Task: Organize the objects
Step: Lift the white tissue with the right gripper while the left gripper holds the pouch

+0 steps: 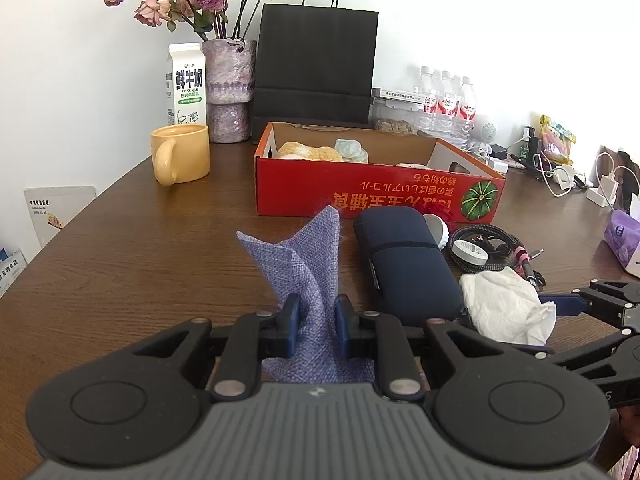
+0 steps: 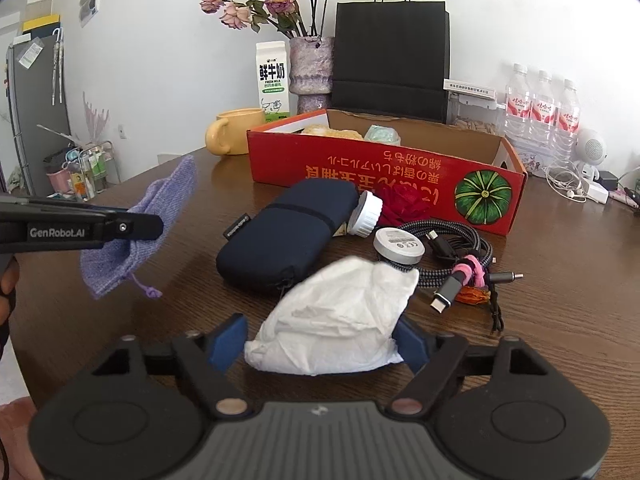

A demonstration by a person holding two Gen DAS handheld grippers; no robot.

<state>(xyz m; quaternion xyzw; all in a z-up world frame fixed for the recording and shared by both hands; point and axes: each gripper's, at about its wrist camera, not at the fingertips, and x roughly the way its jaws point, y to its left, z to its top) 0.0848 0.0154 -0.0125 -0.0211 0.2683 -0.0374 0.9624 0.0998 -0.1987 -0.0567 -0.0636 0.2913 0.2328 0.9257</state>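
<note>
**Purple pouch gripped, white tissue sitting between spread fingers**

The purple woven drawstring pouch (image 1: 308, 272), coarse like burlap, is being pinched by the left gripper (image 1: 318, 320), whose blue pads are pressing in on the bunched cloth. The pouch is hanging above the dark wood-grain table (image 1: 140, 248), in front of the red cardboard box (image 1: 376, 192). In the right wrist view its long axis is running diagonally, with the knotted cord end (image 2: 149, 290) lowest and the other end pointing up toward the back wall.

The right gripper (image 2: 320, 344) is standing wide apart around the crumpled white paper tissue (image 2: 340, 316), which is lying soft and creased on the table. Its left pad seems to be clear of the paper, though the right pad's contact is hard to judge.

Both grippers are angling downward over the table. Just beyond the tissue, a navy fabric zip case (image 2: 288, 236), oblong and rounded, is lying beside a coiled braided cable (image 2: 460, 248).
</note>
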